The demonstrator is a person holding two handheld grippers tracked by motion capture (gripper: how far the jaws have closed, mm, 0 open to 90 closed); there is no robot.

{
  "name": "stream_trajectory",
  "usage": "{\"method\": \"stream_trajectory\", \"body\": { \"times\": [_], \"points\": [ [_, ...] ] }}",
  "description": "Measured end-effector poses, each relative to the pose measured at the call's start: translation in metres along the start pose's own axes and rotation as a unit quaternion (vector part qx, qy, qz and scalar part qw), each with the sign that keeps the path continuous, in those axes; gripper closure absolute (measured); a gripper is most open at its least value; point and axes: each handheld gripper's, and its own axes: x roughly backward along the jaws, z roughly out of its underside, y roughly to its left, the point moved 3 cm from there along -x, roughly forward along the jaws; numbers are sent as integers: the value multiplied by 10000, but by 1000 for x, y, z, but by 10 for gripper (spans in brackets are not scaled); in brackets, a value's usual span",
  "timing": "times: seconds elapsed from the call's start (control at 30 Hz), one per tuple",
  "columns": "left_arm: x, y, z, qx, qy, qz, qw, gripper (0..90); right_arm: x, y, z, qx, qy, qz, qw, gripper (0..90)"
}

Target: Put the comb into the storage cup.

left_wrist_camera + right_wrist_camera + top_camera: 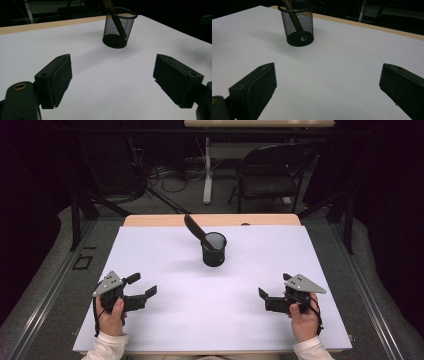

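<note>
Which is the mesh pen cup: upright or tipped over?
Upright. The mesh pen cup stands on its round base on the white table, rim up, with a dark utensil leaning out of it.

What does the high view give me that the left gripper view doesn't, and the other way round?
High view: both hands, the left tongs and right tongs, both open and apart from the cup, plus a folding chair beyond the table. Left gripper view: the cup's mesh wall up close. Both share the black mesh cup with a dark utensil leaning in it, on the white table.
</note>
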Motion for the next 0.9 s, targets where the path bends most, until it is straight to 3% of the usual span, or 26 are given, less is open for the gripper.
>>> {"method": "stream_trajectory", "body": {
  "times": [0.23, 0.9],
  "points": [
    [0, 6, 4, 128, -46, -25, 9999, 159, -3, -11, 8, -132, 31, 121, 9998, 8],
    [-5, 12, 11, 148, 72, -83, 9998, 159, -12, -27, 21, -409, 226, 190, 9987, 9]
  ]
}}
